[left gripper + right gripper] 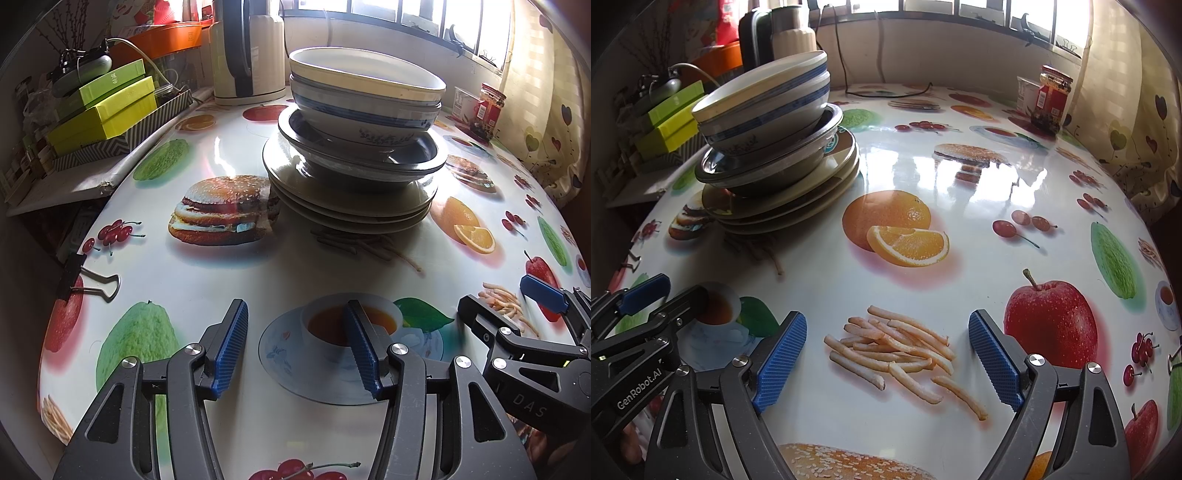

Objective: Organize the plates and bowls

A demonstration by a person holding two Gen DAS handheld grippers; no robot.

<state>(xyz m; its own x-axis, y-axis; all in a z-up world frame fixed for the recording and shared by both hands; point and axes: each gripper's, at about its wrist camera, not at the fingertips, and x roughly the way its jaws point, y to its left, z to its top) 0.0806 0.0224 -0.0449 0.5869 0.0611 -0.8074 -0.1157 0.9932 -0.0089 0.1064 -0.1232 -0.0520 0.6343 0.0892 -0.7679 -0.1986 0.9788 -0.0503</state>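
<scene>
Covering the frame: glossy white tablecloth printed with fruit, burgers and fries, lying over the table edge to edge in both wrist views.
Stack: flat cream plates at the bottom, a dark-rimmed shallow dish on them, two white blue-banded ceramic bowls nested on top; stands upper centre in the left wrist view, upper left in the right wrist view, and leans a little.
Kettle: cream electric kettle with a dark handle, top of frame, behind the stack.
Boxes: lime-green cardboard boxes, piled upper left on a side ledge.
Left gripper: bottom centre, blue ribbed pads apart, nothing between them, above a printed teacup; well short of the stack.
Right gripper: bottom centre of its own view, pads spread wide, empty, above printed fries; also seen lower right in the left view.
Jar: red-labelled glass jar, upper right by the curtain.
Clip: black binder clip, left table edge.
</scene>
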